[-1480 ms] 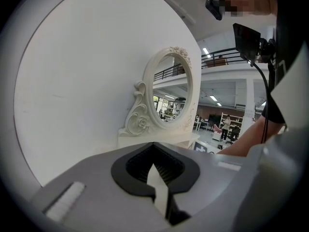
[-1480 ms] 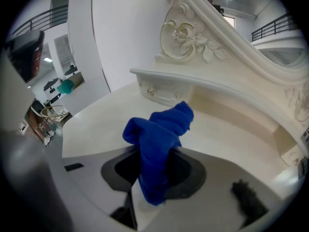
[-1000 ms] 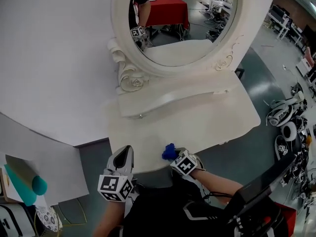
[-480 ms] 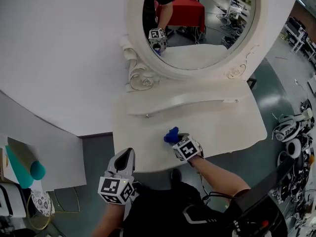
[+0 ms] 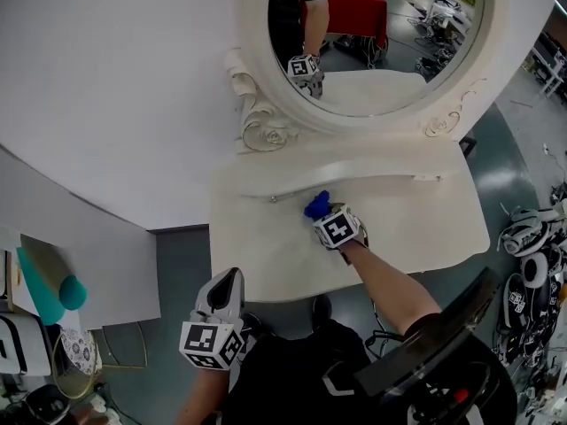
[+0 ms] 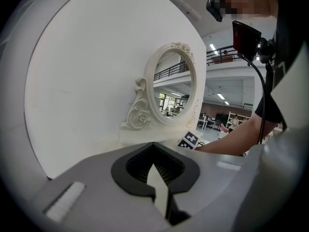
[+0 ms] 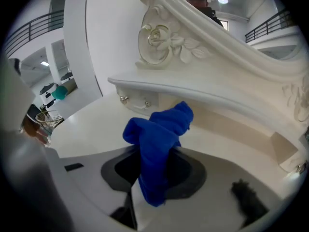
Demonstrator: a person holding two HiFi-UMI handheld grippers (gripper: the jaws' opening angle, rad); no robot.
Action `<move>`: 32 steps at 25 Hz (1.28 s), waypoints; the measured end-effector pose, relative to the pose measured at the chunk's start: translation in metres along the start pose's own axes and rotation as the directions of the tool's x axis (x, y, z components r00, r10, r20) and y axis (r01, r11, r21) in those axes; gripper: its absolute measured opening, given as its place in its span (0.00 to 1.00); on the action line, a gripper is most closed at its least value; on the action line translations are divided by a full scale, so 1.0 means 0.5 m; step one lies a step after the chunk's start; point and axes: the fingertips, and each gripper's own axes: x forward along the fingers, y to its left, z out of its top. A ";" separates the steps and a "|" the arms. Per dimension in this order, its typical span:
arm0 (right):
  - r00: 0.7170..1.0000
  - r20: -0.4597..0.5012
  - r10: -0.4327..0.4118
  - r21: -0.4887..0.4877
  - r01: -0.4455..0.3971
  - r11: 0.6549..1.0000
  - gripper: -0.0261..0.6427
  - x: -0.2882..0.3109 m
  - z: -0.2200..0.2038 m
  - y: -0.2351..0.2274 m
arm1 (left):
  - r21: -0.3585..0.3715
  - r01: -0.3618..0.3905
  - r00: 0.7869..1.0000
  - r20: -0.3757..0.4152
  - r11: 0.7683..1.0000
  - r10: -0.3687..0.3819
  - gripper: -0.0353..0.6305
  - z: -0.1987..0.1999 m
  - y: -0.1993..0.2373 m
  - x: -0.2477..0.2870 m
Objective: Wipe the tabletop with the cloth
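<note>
The right hand-held gripper [image 5: 325, 216], clamped on the blue cloth [image 5: 316, 204], has advanced from the desk's [image 5: 257, 246] near edge toward its back edge, apparently mid-wipe; the next stroke probably calls for unwiped corners, while the left hand-held gripper [image 5: 227, 279] idles, jaws together and empty.

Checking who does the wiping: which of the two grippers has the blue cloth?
The right gripper: it clamps the blue cloth over the tabletop; the left gripper is shut and empty.

cloth [image 7: 159, 144] solid royal blue. tabletop [image 5: 266, 246] plain cream. mirror frame [image 5: 266, 133] behind tabletop same cream, carved rose scrolls. left gripper [image 5: 225, 279] and right gripper [image 5: 322, 216] light grey, cubes black/white square markers. roll [image 5: 49, 301] left of tabletop teal.
</note>
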 end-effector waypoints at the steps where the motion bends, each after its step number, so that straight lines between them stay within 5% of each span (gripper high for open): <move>1: 1.000 -0.004 0.001 -0.005 -0.001 1.000 0.23 -0.009 -0.014 0.010 | 0.002 0.005 1.000 0.002 1.000 -0.005 0.06 0.001 0.000 0.001; 21: 0.990 -0.057 0.125 0.081 -0.121 0.989 0.23 -0.208 -0.255 0.215 | 0.052 0.201 0.979 0.027 0.978 -0.202 0.06 0.038 -0.081 0.081; 24: 0.987 -0.041 0.155 0.135 -0.148 0.980 0.23 -0.205 -0.240 0.189 | 0.057 0.208 0.977 0.038 0.976 -0.211 0.06 0.043 -0.091 0.087; 32: 0.998 0.061 0.015 0.144 -0.023 0.989 0.23 -0.123 -0.080 -0.019 | 0.031 0.100 0.995 0.025 0.995 -0.101 0.06 0.030 -0.075 0.084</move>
